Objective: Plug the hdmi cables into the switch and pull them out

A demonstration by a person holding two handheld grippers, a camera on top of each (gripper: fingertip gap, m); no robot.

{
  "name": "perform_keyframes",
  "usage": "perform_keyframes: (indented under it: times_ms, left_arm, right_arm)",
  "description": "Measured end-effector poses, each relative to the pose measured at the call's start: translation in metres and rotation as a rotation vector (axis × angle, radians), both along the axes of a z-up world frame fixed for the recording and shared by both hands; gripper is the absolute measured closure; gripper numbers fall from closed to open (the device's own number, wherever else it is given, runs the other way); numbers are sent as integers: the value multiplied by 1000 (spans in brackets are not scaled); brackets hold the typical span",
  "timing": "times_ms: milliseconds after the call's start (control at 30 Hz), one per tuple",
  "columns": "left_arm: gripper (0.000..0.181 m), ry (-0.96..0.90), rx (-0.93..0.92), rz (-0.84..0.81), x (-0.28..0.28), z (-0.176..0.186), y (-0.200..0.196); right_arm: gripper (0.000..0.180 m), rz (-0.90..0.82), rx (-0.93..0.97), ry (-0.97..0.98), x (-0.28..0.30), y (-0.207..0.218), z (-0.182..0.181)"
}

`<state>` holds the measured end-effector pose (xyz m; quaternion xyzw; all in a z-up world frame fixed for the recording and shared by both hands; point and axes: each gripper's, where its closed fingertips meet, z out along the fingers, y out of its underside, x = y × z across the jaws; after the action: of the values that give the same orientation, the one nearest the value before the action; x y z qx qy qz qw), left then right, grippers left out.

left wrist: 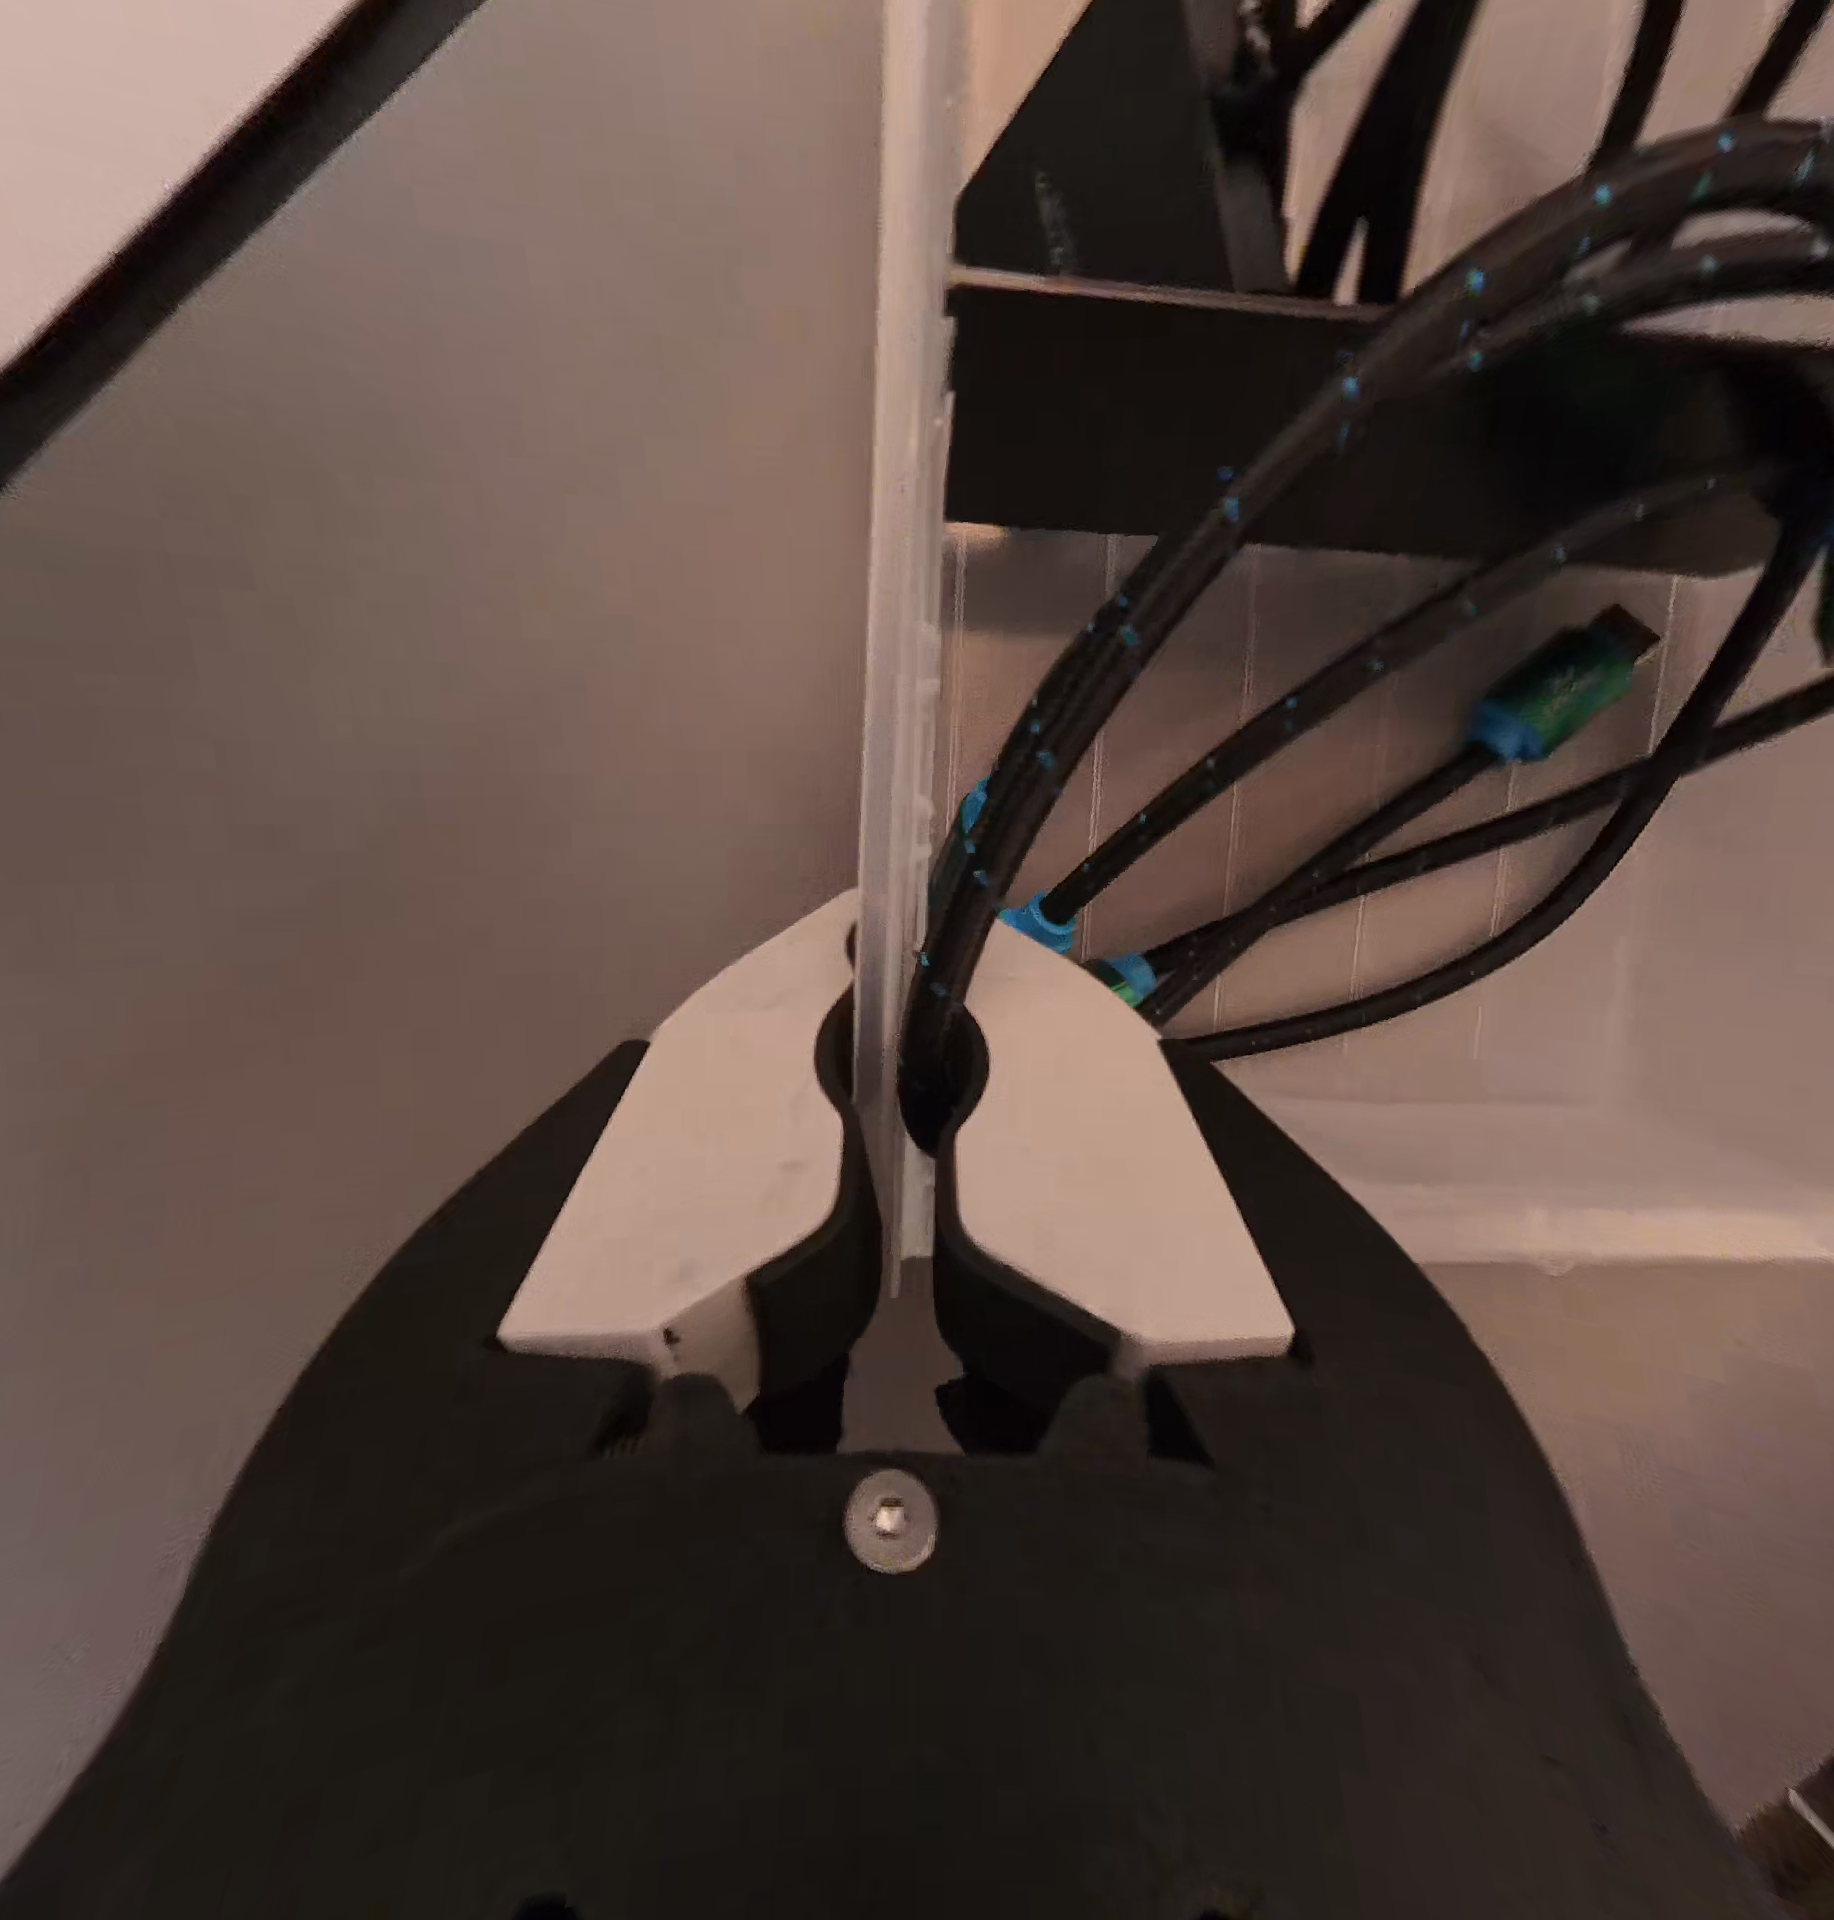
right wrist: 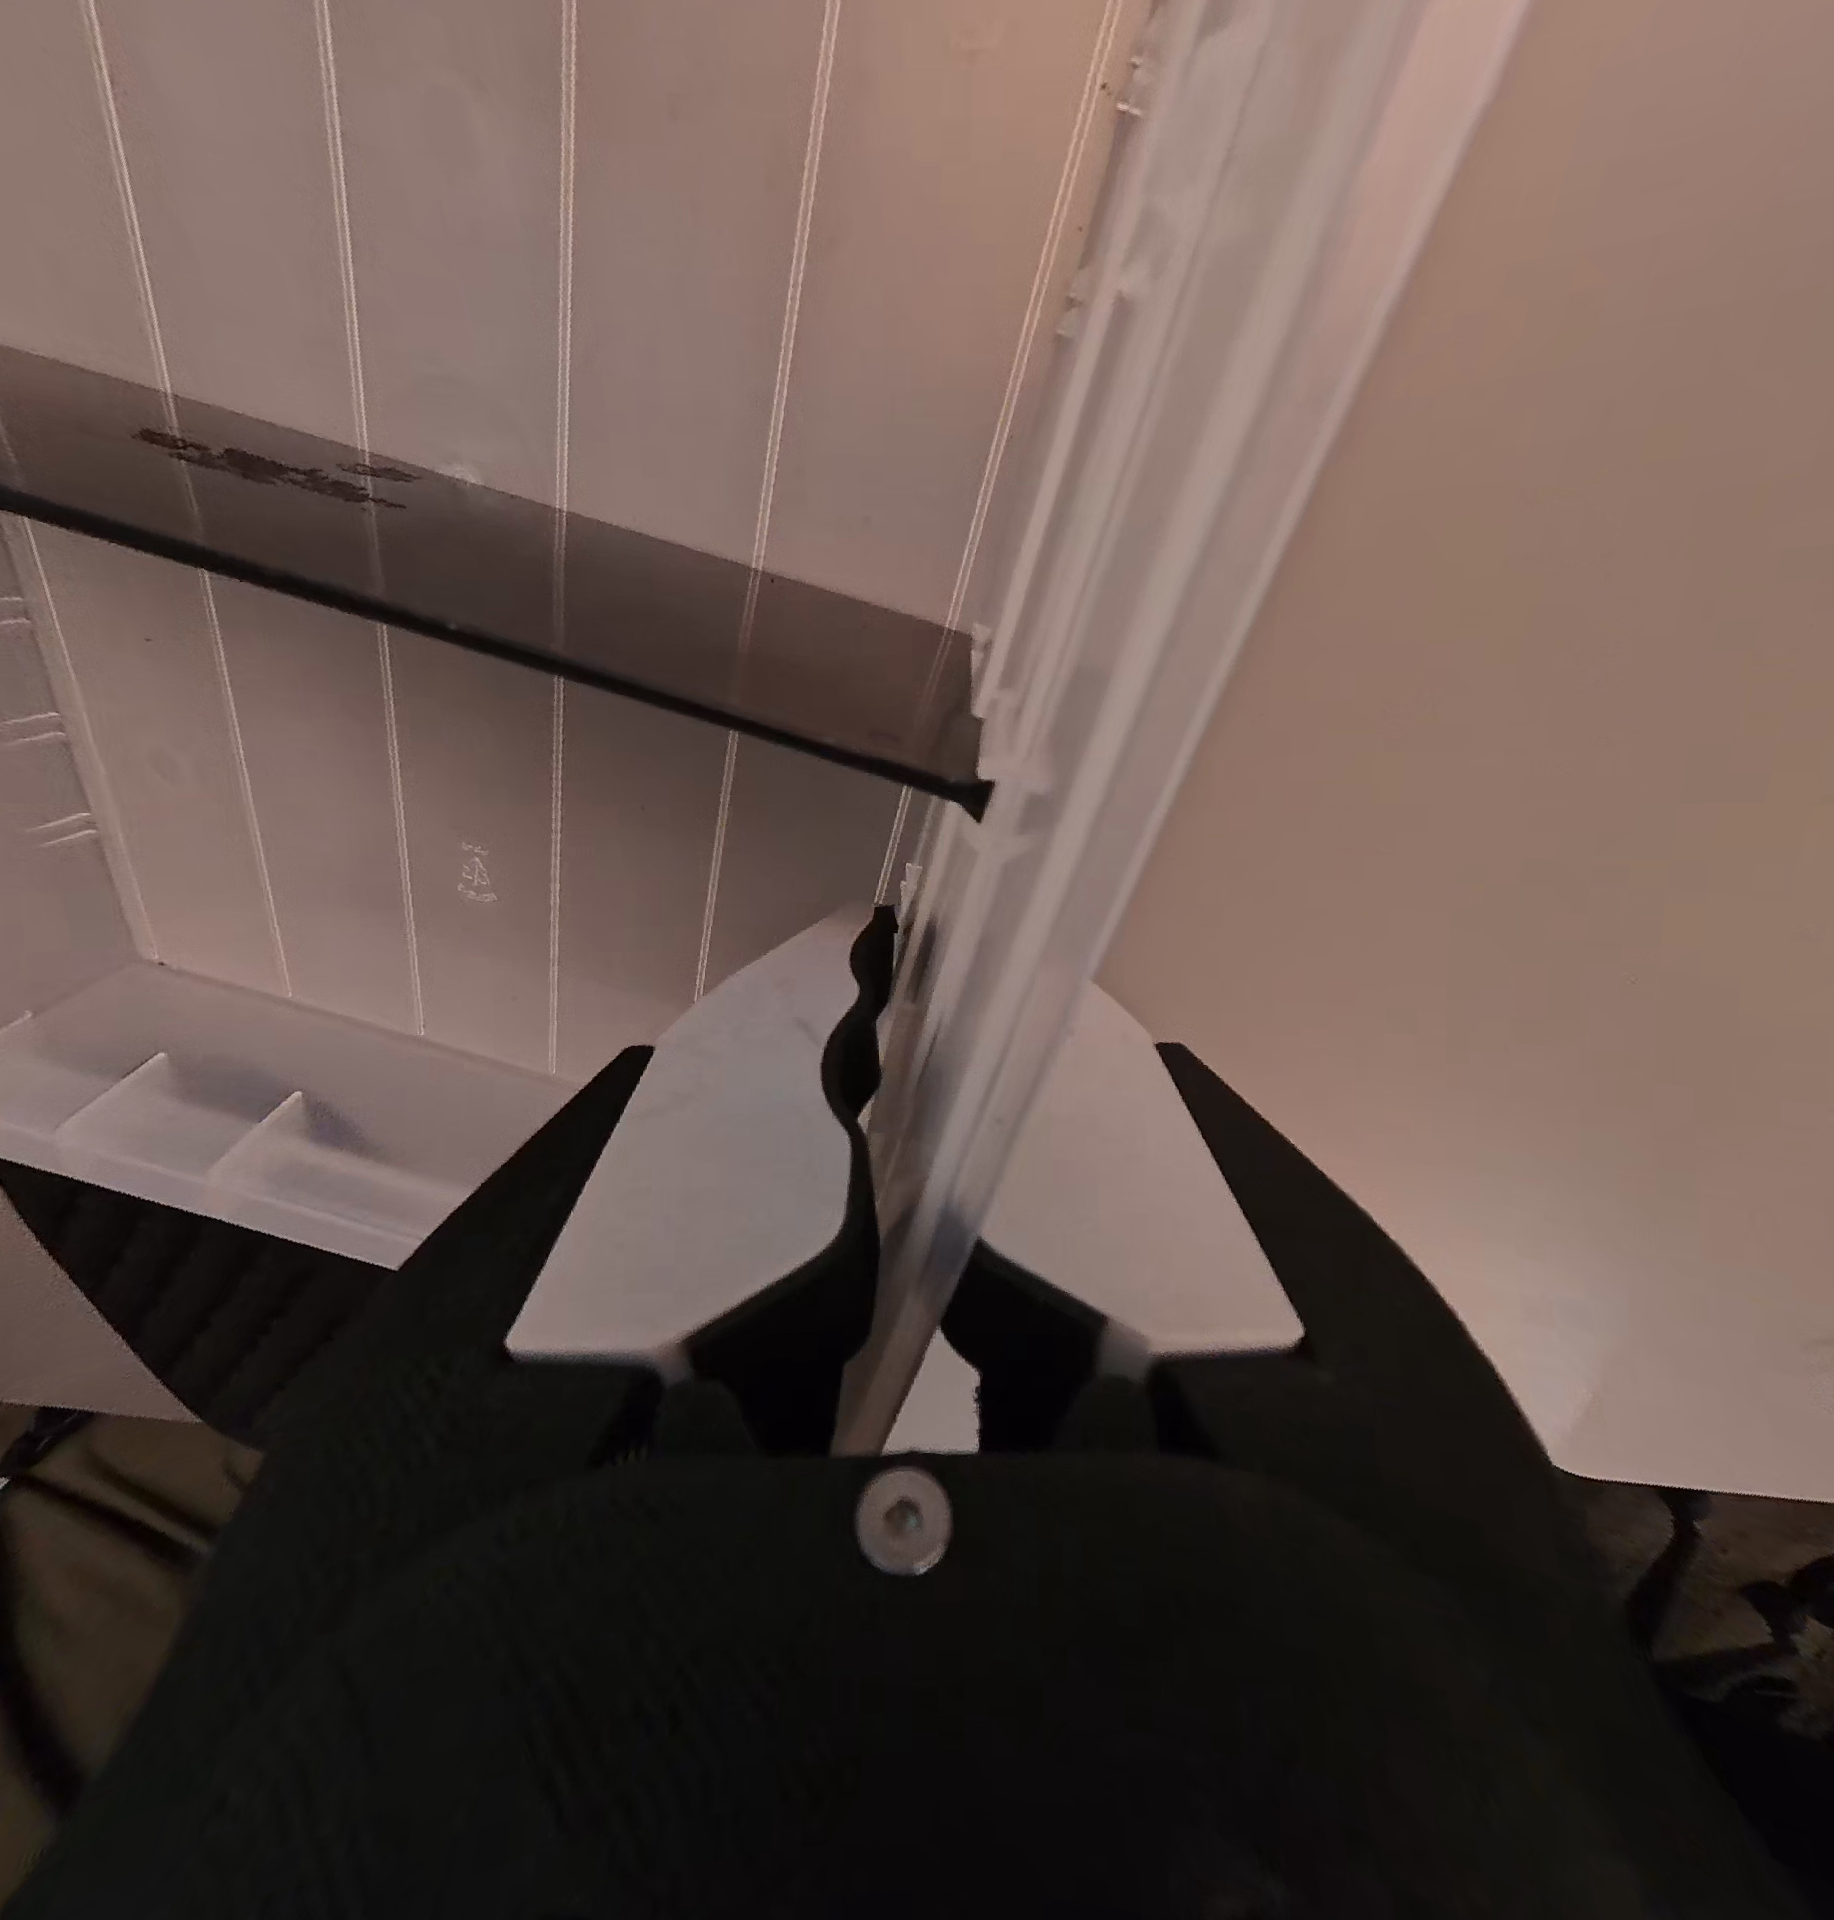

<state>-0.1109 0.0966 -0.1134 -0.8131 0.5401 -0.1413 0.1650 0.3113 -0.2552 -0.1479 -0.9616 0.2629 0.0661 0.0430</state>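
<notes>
HDMI cables [left wrist: 1256,540], black braided, loop inside the clear bin [left wrist: 1308,665]; a loose plug [left wrist: 1557,696] points up-right. Our left gripper [left wrist: 908,1039] pinches the bin wall [left wrist: 902,520] and cables; our right gripper [right wrist: 897,1049] clamps the wall [right wrist: 1089,582]. Pale bench [left wrist: 373,623] beneath.

- dim, warm pinkish light in both views, no glare
- edges bow with wide-angle distortion
- cables [left wrist: 1515,343] smeared by blur at upper right
</notes>
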Motion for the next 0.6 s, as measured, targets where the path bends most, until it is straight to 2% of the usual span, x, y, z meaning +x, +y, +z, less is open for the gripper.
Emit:
perform_keyframes:
  times_ms: [33,300,433,600]
  left_arm:
    - [175,19,-15,10,-14,0,6]
    - [173,75,-112,202,-134,2,56]
    - [171,57,-151,370,-199,4,74]
    - [168,29,-215,581,-268,6,78]
  right_arm:
    - [175,8,1,0,-2,2,0]
    - [175,80,-2,-1,-24,28,0]
    - [175,130,-5,0,-38,48,0]
    - [175,168,-21,8,-55,71,0]
